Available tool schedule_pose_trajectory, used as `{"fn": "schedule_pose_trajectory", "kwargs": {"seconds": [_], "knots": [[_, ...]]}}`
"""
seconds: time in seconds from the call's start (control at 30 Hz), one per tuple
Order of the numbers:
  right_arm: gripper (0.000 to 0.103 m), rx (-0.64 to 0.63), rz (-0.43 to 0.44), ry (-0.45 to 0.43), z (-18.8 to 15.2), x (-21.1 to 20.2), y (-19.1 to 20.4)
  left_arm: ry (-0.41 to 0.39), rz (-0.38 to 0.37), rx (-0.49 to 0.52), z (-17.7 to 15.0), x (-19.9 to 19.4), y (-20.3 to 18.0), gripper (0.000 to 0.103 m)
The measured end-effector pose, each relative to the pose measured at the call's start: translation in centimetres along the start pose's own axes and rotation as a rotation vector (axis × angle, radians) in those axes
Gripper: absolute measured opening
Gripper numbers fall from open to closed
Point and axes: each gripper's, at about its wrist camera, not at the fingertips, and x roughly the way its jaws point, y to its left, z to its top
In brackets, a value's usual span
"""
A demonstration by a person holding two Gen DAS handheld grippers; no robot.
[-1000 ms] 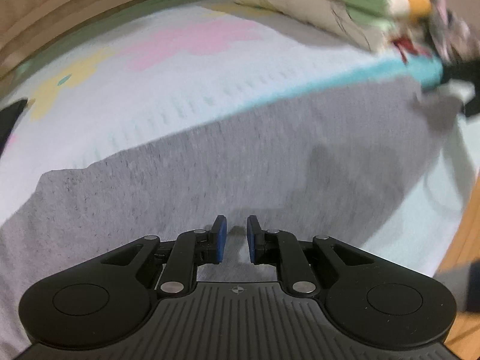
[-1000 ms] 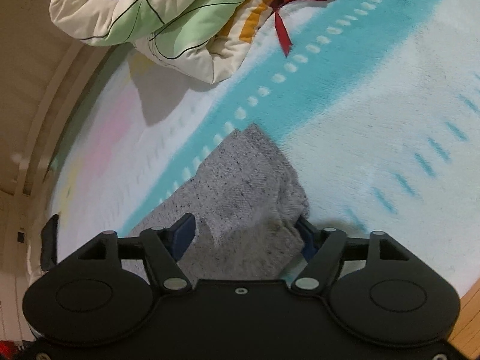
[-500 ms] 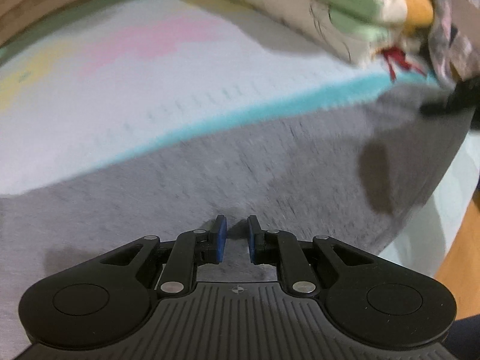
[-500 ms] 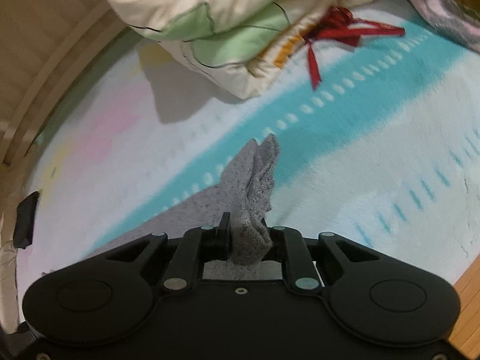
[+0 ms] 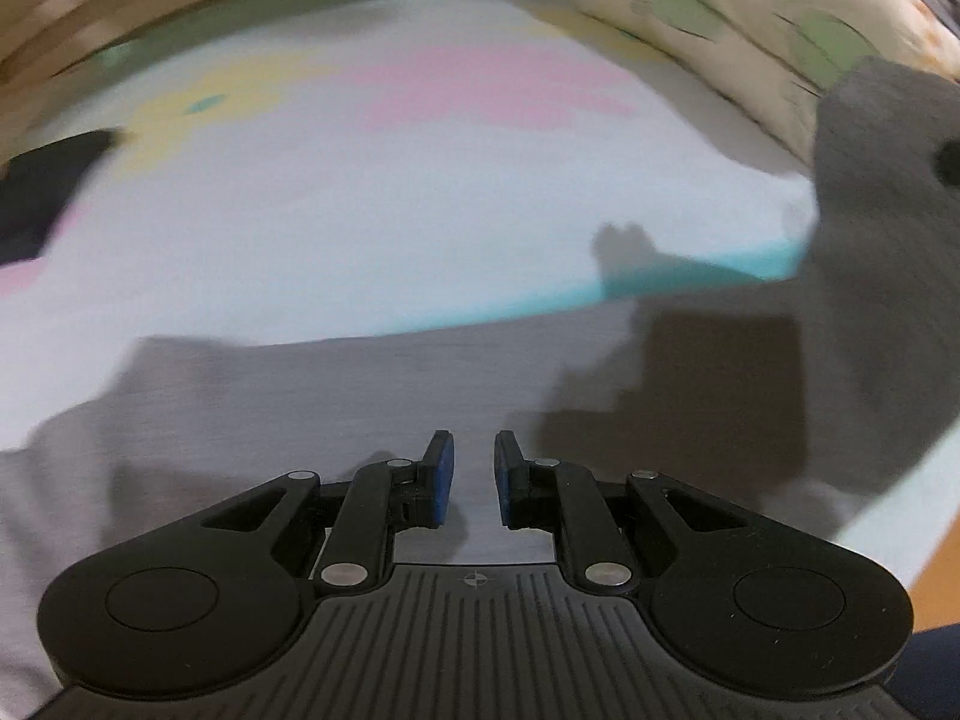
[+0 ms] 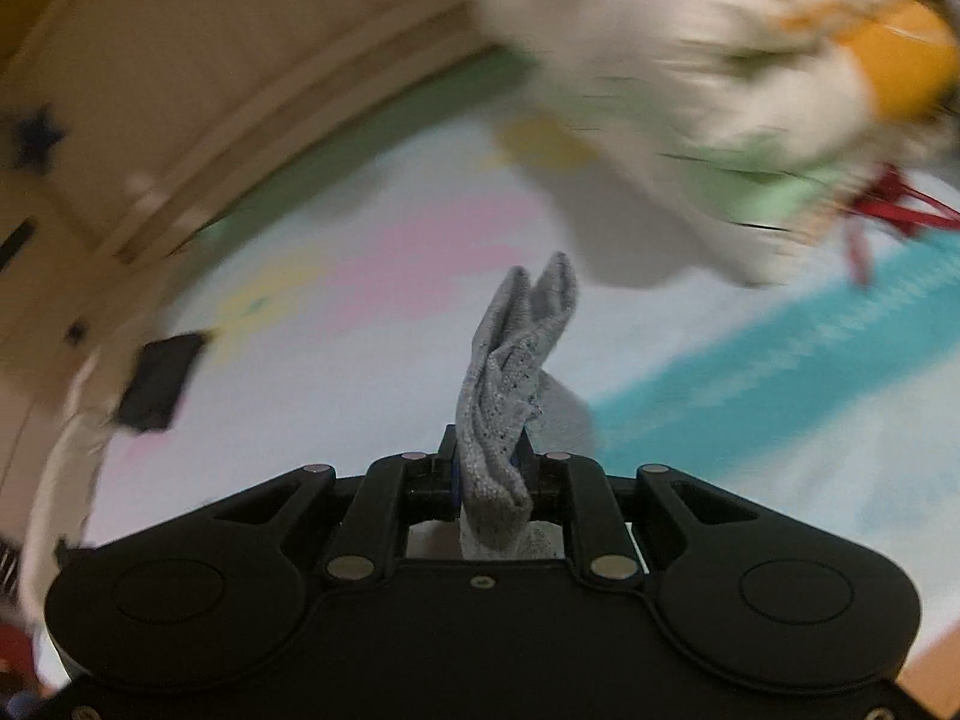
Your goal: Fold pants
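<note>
The grey pants [image 5: 336, 396] lie flat on a pastel blanket [image 5: 360, 198]. My left gripper [image 5: 473, 474] hovers just above the cloth with a narrow gap between its blue pads and nothing in them. At the right of the left wrist view one end of the pants [image 5: 876, 252] is lifted high. My right gripper [image 6: 489, 468] is shut on that grey end [image 6: 510, 360], which sticks up bunched between the fingers, above the blanket [image 6: 336, 360].
A rolled cream quilt with green and orange patches [image 6: 720, 90] and a red ribbon [image 6: 888, 210] lies at the back right. A black object [image 6: 159, 381] rests at the blanket's left. A wooden bed frame [image 6: 210, 90] runs behind. Wooden floor [image 5: 936, 564] shows lower right.
My right gripper closed on the pants end and lifted it up and leftward. My left gripper stayed low over the flat cloth with the same narrow gap.
</note>
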Motion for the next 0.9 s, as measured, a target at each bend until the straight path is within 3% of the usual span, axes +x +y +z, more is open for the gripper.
{"fn": "schedule_pose_trajectory", "kwargs": {"seconds": [0.23, 0.37, 0.5, 0.57, 0.7, 0.8, 0.9], "knots": [[0.023, -0.157, 0.104, 0.103, -3.0, 6.0, 11.9, -0.018, 0.154, -0.222, -1.6, -1.7, 10.4, 0.015], [0.023, -0.264, 0.111, 0.189, -6.5, 10.7, 17.8, -0.026, 0.133, -0.323, -2.3, -2.6, 13.4, 0.015], [0.024, -0.416, 0.052, 0.269, -10.8, 15.1, 22.2, -0.015, 0.115, -0.372, -3.6, -2.9, 15.0, 0.015], [0.029, -0.480, 0.028, 0.313, -12.9, 17.1, 23.1, -0.011, 0.086, -0.391, -3.8, -3.2, 15.6, 0.015], [0.059, -0.547, 0.106, 0.383, -14.8, 18.0, 23.7, -0.017, 0.033, -0.408, -3.6, -3.2, 16.0, 0.015], [0.068, -0.535, 0.179, 0.344, -13.6, 16.0, 23.5, -0.034, -0.004, -0.401, -3.0, -2.5, 16.0, 0.015], [0.080, -0.514, 0.167, 0.259, -11.8, 14.1, 22.2, -0.037, -0.049, -0.384, -2.9, -2.2, 15.4, 0.015]]}}
